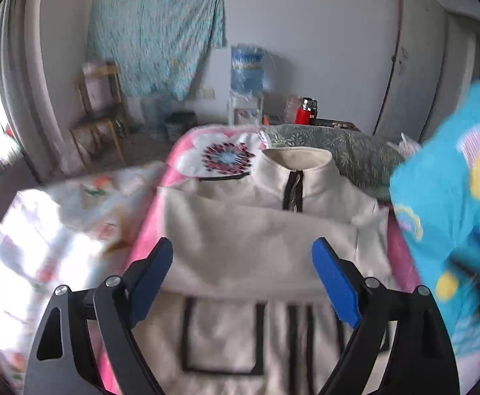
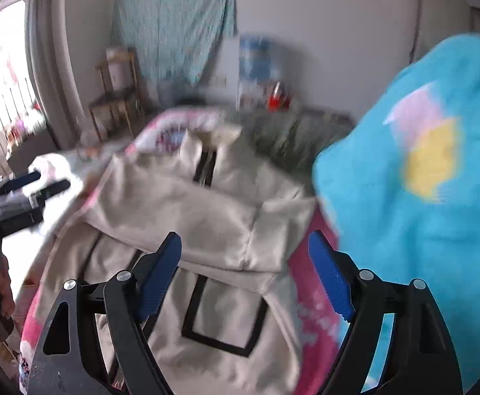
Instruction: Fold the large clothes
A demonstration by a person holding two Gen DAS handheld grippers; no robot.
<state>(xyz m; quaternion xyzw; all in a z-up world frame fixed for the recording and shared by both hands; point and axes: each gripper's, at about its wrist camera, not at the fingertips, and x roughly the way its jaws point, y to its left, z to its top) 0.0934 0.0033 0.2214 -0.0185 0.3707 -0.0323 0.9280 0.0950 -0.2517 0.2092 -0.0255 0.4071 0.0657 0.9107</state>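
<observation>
A cream fleece jacket (image 1: 256,230) with black trim and a zip collar lies on the pink bed cover (image 1: 147,237), its sleeves folded across the chest. It also shows in the right wrist view (image 2: 207,223). My left gripper (image 1: 242,256) is open and empty just above the jacket's middle. My right gripper (image 2: 244,250) is open and empty above the jacket's right side. The left gripper also appears far left in the right wrist view (image 2: 47,182). A bright blue patterned garment (image 2: 421,197) hangs close at the right; it also shows in the left wrist view (image 1: 454,197).
A grey-green pillow (image 1: 332,144) lies behind the collar. A floral sheet (image 1: 58,217) covers the bed's left side. A wooden chair (image 1: 98,112), a water dispenser (image 1: 246,79) and a red flask (image 1: 304,113) stand by the far wall.
</observation>
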